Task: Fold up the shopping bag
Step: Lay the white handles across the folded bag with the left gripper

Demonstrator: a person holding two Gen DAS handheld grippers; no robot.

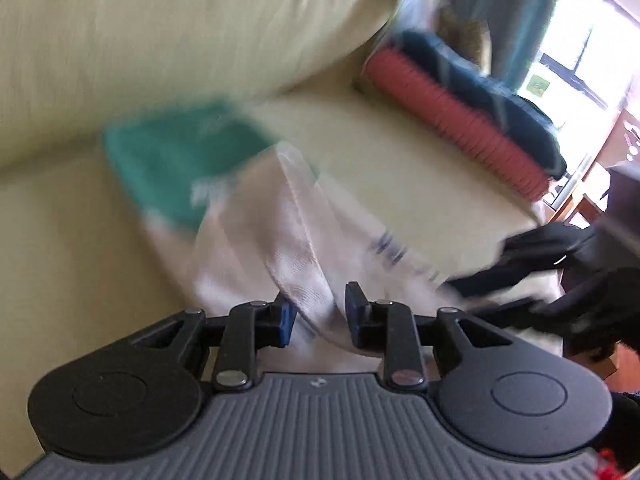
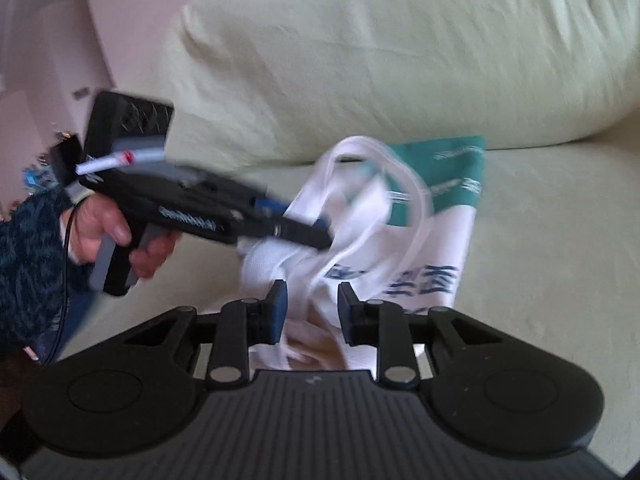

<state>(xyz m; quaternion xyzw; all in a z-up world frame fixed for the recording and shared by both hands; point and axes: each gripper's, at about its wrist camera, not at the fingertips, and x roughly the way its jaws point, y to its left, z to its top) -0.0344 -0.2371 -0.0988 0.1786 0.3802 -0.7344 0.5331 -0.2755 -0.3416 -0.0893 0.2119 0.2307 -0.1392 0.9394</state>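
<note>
The shopping bag (image 1: 280,240) is white with a teal band and dark blue print, and it lies bunched on a pale green sofa seat (image 1: 400,152). In the right wrist view the shopping bag (image 2: 432,240) shows its white straps looped upward. My left gripper (image 1: 322,314) is shut on a white strap and bunched cloth at the bag's near end. From the side, the left gripper (image 2: 326,236) bites into the white cloth, held by a hand (image 2: 100,220). My right gripper (image 2: 312,312) is shut on straps and cloth by the bag's mouth. The right gripper (image 1: 460,298) is blurred.
A big pale green back cushion (image 2: 400,60) rises right behind the bag. On the sofa's far end lie a red ribbed roll (image 1: 452,120) and a dark blue cloth (image 1: 480,92). A bright window (image 1: 592,40) and wooden floor lie beyond. Both views are motion-blurred.
</note>
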